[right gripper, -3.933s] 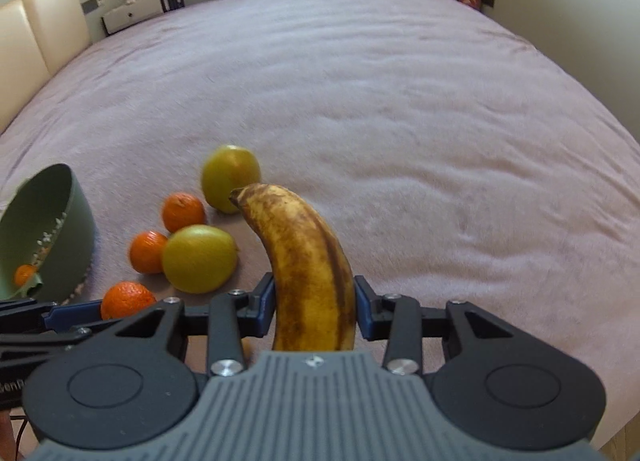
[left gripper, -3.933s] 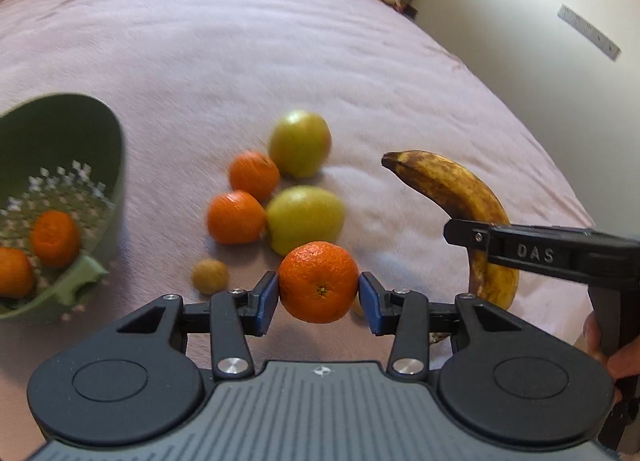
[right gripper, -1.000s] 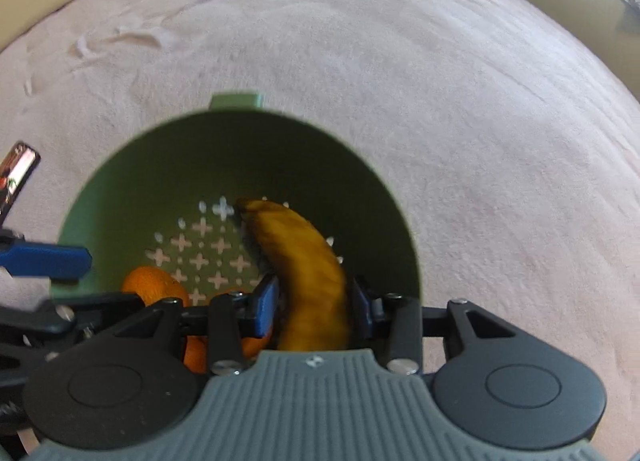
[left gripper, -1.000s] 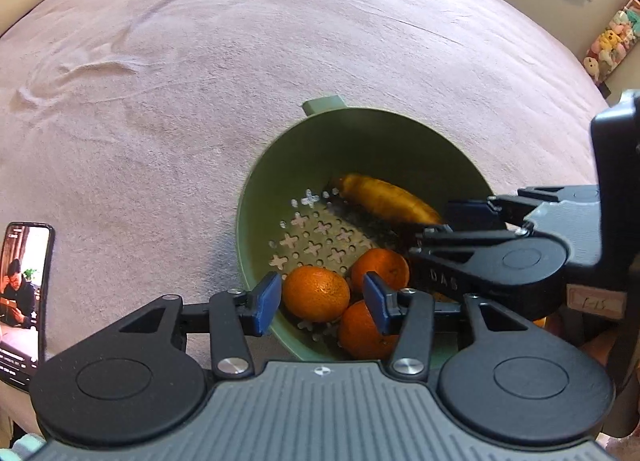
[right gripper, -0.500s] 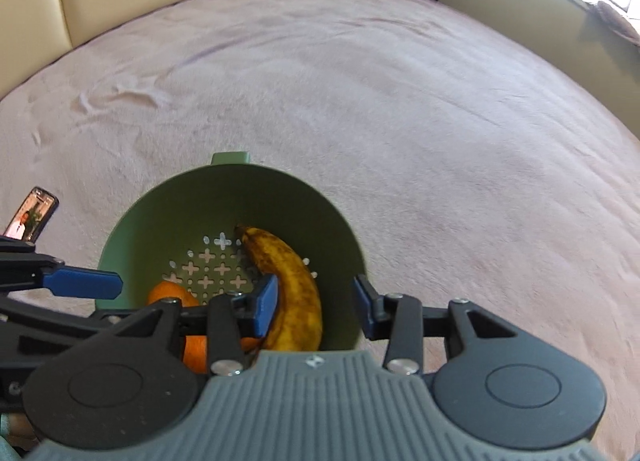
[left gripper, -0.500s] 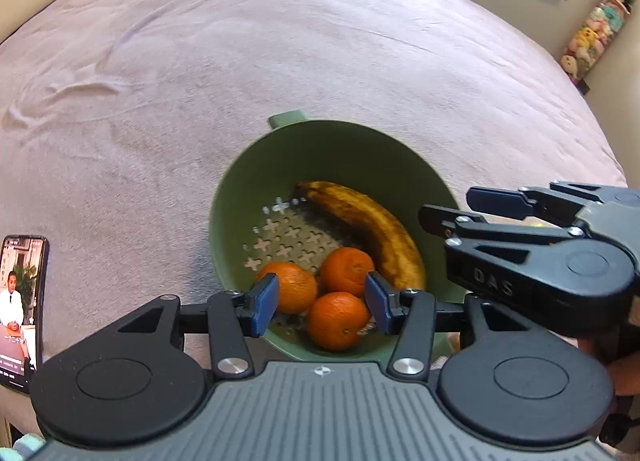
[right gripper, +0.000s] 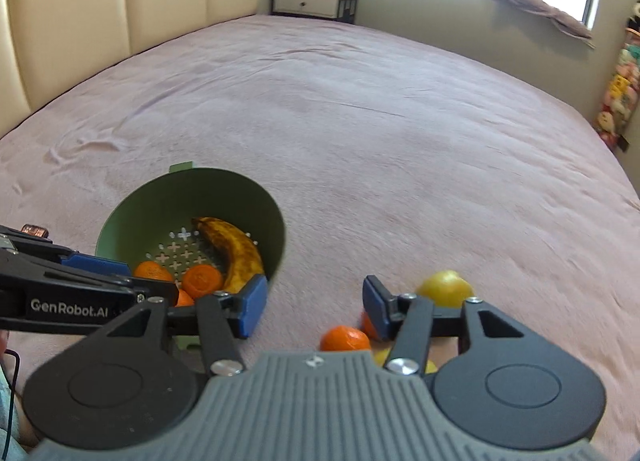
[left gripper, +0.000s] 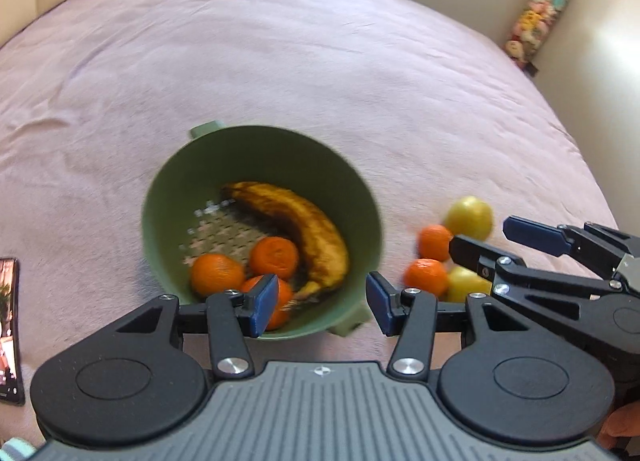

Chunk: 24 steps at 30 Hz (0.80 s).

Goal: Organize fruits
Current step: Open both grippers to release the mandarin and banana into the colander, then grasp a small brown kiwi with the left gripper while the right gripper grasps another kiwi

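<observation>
The green bowl [left gripper: 256,149] sits on the pink bed [left gripper: 320,61], just left of centre in the left wrist view. Inside it lies a brown-spotted banana [left gripper: 296,221], curving from the middle down toward the lower right, with three oranges [left gripper: 274,252] bunched against it at the bottom of the bowl.

To the right of the bowl, out on the blanket, more fruit waits — two loose oranges [left gripper: 434,241] and two yellow-green apples [left gripper: 469,217], huddled close together at the right of the frame.

The left claw [left gripper: 322,303] hangs over the near rim of the bowl, its blue pads spread wide with nothing between them. The right claw [right gripper: 312,309] is likewise wide open and holds nothing — it points at the stretch of blanket between the bowl and the loose fruit.

A phone [left gripper: 9,329] lies at the lower left edge of the left wrist view.
</observation>
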Available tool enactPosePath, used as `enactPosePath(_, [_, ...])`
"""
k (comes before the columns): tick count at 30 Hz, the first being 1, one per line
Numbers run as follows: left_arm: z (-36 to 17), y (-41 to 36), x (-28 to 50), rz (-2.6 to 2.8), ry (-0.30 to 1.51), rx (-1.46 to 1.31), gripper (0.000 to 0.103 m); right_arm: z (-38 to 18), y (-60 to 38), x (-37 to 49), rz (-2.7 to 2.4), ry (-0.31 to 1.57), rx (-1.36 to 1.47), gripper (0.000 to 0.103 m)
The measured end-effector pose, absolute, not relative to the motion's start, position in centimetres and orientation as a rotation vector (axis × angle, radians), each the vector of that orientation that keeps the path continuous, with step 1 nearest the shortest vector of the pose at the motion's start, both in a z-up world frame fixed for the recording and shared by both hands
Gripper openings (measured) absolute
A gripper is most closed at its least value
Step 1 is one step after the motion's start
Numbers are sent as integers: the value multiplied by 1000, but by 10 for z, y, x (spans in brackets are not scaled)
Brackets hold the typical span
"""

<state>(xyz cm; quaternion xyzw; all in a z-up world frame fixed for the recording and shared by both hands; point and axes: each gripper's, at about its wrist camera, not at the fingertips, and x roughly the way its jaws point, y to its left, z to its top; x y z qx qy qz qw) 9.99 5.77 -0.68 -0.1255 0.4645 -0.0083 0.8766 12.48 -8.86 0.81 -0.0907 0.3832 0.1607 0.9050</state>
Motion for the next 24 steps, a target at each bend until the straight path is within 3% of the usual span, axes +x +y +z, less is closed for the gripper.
enactPosePath(19, [-27, -7, 65, -172, 970, -145, 62, -25, -171, 53, 121, 891, -34, 63])
enactPosePath(24, [-38, -18, 61, -248, 973, -159, 62, -44, -181, 45, 99, 945, -25, 70])
